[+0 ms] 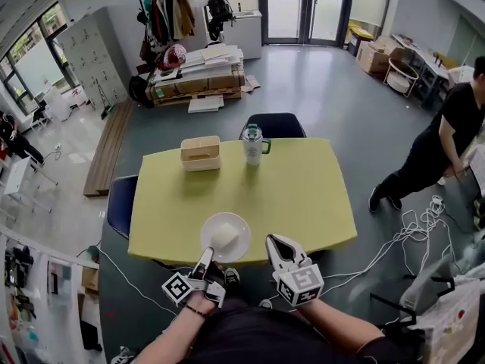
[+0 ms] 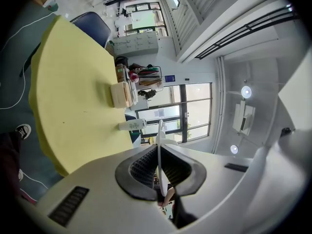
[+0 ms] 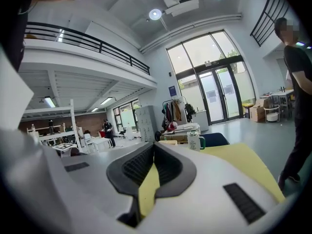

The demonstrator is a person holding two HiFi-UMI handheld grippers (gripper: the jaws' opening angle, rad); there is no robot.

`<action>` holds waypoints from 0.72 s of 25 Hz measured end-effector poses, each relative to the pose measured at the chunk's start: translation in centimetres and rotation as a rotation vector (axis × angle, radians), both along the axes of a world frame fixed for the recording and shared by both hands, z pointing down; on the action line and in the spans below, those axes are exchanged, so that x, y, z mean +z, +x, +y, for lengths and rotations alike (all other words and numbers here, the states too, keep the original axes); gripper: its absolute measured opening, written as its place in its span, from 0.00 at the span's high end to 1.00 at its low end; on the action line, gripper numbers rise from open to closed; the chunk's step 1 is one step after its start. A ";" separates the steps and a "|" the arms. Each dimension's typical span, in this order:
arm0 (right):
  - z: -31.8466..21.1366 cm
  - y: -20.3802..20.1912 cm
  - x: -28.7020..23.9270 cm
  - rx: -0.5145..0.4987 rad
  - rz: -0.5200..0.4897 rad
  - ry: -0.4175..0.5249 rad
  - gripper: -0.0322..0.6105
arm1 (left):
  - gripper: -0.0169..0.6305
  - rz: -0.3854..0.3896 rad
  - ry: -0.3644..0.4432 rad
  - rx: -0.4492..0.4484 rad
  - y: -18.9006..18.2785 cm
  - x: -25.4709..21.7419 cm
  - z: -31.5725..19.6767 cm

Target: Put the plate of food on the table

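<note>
The left tool [image 1: 205, 258] clamps the level plate [image 1: 239, 241] by its rim at 7 o'clock, at the near edge of the tabletop [image 1: 303, 196]; the right tool [image 1: 273, 242] is closed and empty.

A round white plate [image 1: 239, 243] carries a pale, blocky piece of food [image 1: 223, 236] and lies level at the near edge of the yellow table [image 1: 303, 196]. The jaws of the left gripper [image 1: 205, 256] pinch its near rim, and the plate extends forward from them, seen edge-on between them.
</note>
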State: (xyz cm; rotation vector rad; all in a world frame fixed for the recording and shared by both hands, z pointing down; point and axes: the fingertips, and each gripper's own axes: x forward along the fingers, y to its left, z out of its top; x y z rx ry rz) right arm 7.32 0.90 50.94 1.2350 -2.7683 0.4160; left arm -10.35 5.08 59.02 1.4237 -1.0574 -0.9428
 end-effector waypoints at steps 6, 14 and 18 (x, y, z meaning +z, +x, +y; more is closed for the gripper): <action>-3.3 -1.4 -0.7 0.046 0.007 0.006 0.93 | 0.94 0.009 0.005 0.036 -1.7 -0.5 -4.6; -7.1 -3.9 -1.3 0.113 0.019 0.005 0.93 | 0.94 0.028 0.025 0.112 -3.9 -1.4 -10.4; -8.7 -5.4 -2.0 0.145 0.023 0.016 0.93 | 0.94 0.039 0.027 0.141 -5.2 -1.7 -12.6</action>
